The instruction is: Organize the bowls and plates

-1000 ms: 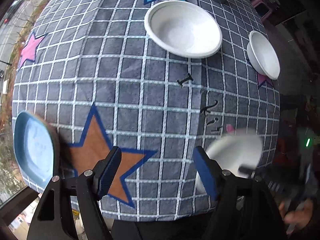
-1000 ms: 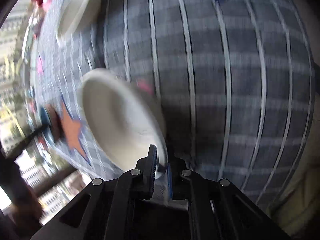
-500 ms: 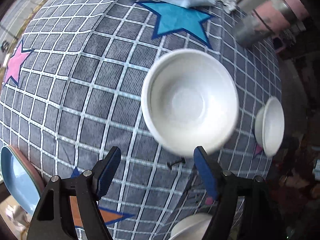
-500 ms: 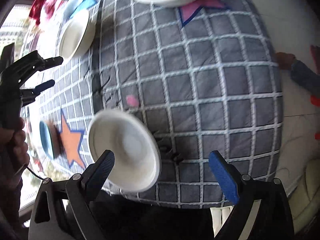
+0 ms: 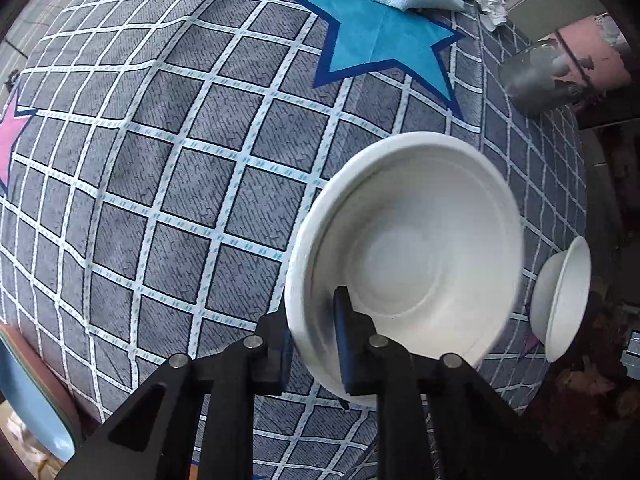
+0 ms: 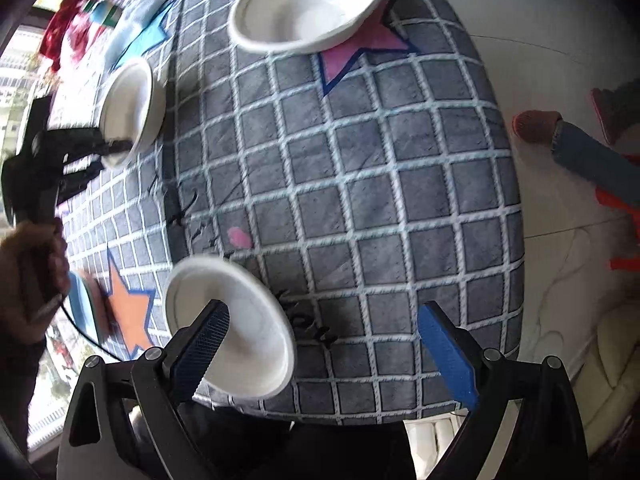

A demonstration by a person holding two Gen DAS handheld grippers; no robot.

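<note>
While the left gripper (image 5: 316, 344) has just been closing, its blue pads now pinch the near rim of a large round white bowl (image 5: 412, 256), one pad inside the wall and one outside, so the bowl is held at its edge on the grey checked cloth of the bench (image 5: 180, 184). The right gripper (image 6: 324, 344) stands wide apart with nothing between its pads; a second round white bowl (image 6: 232, 328) sits on the cloth just beside its left pad, near the front edge of the bench and next to an orange star.

The relation that matters is between the pinched bowl and that free one. In the right wrist view the left gripper (image 6: 116, 148) reaches in from the left at the rim of its bowl (image 6: 132, 108), and the free bowl lies toward the person from it, along the same side of the bench. My judgement is that the held bowl would be carried toward the person to nest there. A third, wider white bowl (image 6: 304, 4) rests at the far side, on a pink star, nearer the right hand. A rim grip can let the bowl tilt when lifted.
</note>
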